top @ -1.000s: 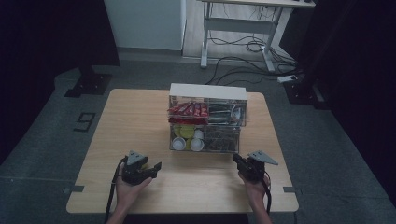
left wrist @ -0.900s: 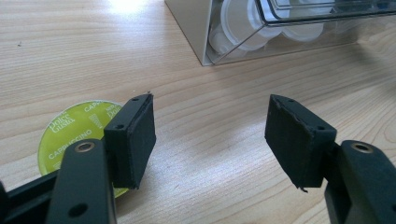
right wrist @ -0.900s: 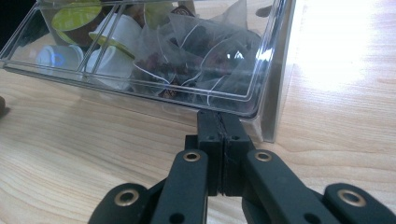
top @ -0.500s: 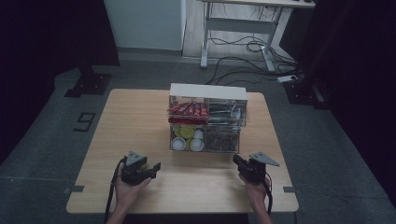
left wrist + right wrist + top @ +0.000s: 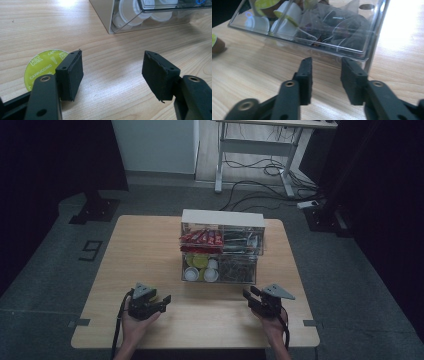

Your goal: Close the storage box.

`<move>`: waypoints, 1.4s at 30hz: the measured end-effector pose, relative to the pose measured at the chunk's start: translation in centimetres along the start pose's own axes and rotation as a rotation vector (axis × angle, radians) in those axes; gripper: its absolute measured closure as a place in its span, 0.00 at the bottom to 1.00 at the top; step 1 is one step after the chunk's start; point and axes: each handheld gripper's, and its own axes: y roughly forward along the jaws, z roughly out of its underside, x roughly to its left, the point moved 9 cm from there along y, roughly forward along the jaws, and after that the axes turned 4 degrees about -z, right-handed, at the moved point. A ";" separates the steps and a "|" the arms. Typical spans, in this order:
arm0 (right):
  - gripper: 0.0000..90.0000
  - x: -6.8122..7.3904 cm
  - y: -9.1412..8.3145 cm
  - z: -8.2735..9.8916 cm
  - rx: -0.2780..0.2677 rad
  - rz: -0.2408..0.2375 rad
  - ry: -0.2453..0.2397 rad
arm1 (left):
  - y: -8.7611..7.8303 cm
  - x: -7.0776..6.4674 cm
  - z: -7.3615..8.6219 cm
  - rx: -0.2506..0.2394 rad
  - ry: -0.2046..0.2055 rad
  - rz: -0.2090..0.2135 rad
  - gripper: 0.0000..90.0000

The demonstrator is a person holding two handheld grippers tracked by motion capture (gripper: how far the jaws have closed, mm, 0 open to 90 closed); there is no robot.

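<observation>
A clear two-tier organizer (image 5: 222, 251) with a white top stands mid-table, holding red packets (image 5: 201, 238) above and white and green-lidded capsules (image 5: 200, 269) below. My left gripper (image 5: 166, 301) rests in a hand at the front left, open with nothing between its jaws (image 5: 112, 56). A green-lidded cappuccino capsule (image 5: 42, 67) lies on the wood just behind its left jaw. My right gripper (image 5: 248, 295) is at the front right, open (image 5: 326, 61) and pointing at the organizer's lower drawer (image 5: 317, 27), which holds dark sachets.
The wooden table (image 5: 145, 250) has bare room left of the organizer and along the front. A capsule (image 5: 216, 43) sits at the left edge of the right gripper view. Desk legs and cables (image 5: 260, 170) lie on the floor beyond.
</observation>
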 end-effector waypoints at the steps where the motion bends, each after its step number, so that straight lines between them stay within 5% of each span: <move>1: 0.62 0.1 -0.1 0.0 0.004 -0.002 -0.009 | -0.1 0.0 0.1 -0.001 0.000 0.001 0.37; 5: 0.57 0.2 -0.6 0.2 0.009 -0.002 -0.037 | -0.5 -0.1 0.3 0.000 0.001 0.007 0.37; 14: 0.52 -0.7 -2.3 0.8 -0.018 -0.004 -0.019 | -1.3 0.0 0.8 0.004 0.007 0.006 0.37; 29: 0.51 -2.6 -5.8 5.5 0.039 0.040 0.028 | -2.2 -0.3 3.2 0.035 0.019 0.006 0.37; 42: 0.50 -3.4 -5.5 6.1 0.053 0.066 0.041 | -1.9 -0.4 3.5 0.046 0.021 0.018 0.36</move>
